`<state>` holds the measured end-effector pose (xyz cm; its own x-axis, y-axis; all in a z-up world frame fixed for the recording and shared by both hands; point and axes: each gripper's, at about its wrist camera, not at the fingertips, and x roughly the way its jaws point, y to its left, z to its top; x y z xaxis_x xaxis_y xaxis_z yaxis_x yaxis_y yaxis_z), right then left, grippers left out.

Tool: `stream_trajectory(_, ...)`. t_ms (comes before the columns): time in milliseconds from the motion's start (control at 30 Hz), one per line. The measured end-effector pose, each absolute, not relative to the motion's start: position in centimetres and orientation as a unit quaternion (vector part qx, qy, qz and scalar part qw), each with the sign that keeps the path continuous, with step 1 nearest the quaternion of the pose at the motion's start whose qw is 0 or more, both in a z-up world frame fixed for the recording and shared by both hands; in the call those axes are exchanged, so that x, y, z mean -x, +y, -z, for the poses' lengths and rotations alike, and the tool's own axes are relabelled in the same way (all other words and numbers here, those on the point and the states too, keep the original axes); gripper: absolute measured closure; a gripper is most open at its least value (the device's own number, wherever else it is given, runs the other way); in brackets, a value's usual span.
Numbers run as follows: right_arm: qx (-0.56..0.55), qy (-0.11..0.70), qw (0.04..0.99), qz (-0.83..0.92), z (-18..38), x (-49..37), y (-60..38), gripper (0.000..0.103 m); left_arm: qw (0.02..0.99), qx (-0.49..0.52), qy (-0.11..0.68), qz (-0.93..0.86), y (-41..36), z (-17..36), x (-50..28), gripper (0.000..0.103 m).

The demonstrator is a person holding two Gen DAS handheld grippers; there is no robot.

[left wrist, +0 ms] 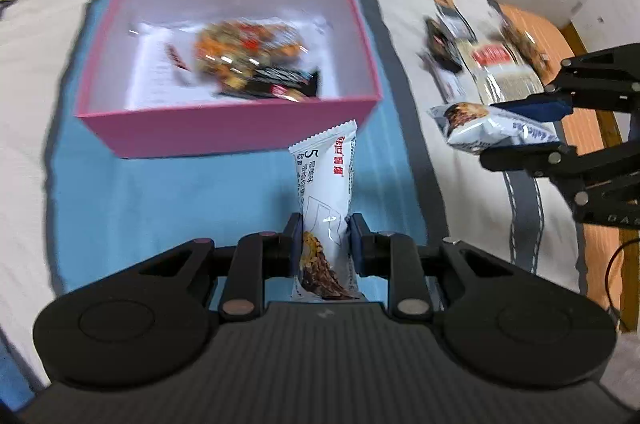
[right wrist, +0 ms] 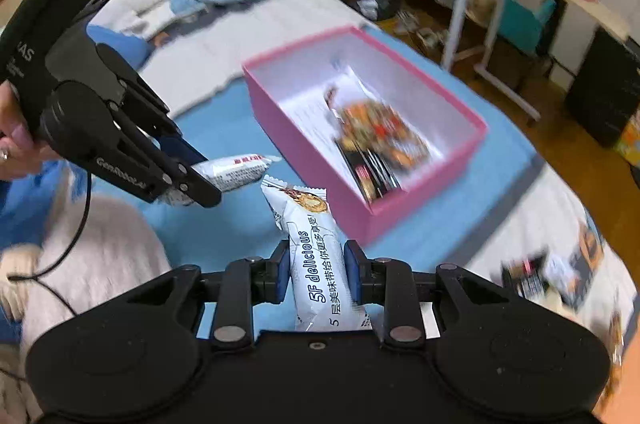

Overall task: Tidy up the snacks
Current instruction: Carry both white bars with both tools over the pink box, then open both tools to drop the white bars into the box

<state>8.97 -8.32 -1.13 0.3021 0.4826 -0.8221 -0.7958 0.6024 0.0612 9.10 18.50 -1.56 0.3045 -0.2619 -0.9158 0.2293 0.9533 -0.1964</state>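
While my left hand-held gripper point(left wrist: 323, 238) pinches one white snack bar point(left wrist: 326, 207) and my right hand-held gripper point(right wrist: 316, 274) clamps another bar point(right wrist: 320, 264), I should carry both over the pink box point(left wrist: 224, 131) on the bed before letting go. Both point steeply down, short of its rim.

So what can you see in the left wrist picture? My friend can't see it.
The left tongs squeeze a white snack bar, pointing it at a pink box that already has snacks inside. The box sits on a blue cloth on a bed. On the right, the right tongs hold another white snack bar, with more snack packets lying behind.
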Motion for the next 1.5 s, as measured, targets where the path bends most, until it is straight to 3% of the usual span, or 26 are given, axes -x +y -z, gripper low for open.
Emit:
stream_trajectory(267,0.166,0.427,0.797,-0.393,1.9,-15.0,-1.1,0.07,0.849,0.013,0.521,0.082,22.3,-0.6,-13.4,0.08)
stream_trajectory(600,0.177,0.514,0.738,-0.399,10.1,-24.1,6.0,0.07,0.836,0.064,0.545,0.002,26.0,6.5,-24.2,0.079)
stream_trajectory(900,0.191,0.54,0.724,-0.385,14.8,-26.6,7.9,0.066,0.817,0.061,0.571,-0.044,26.0,11.5,-27.9,0.077)
stream_trajectory(967,0.204,0.532,0.729,-0.379,14.9,-26.4,8.0,0.063,0.816,0.063,0.573,-0.045,26.0,11.9,-27.6,0.07)
stream_trajectory(1033,0.215,0.525,0.734,-0.373,14.6,-26.2,7.9,0.051,0.81,0.06,0.582,-0.027,25.9,11.9,-27.4,0.063)
stream_trajectory(1267,0.199,0.508,0.753,-0.366,11.8,-25.3,5.9,0.049,0.828,0.035,0.559,-0.004,25.6,9.5,-25.8,0.057)
stream_trajectory(1500,0.196,0.487,0.772,-0.358,7.8,-23.2,2.6,0.04,0.852,0.002,0.523,0.026,24.4,4.3,-23.0,0.044)
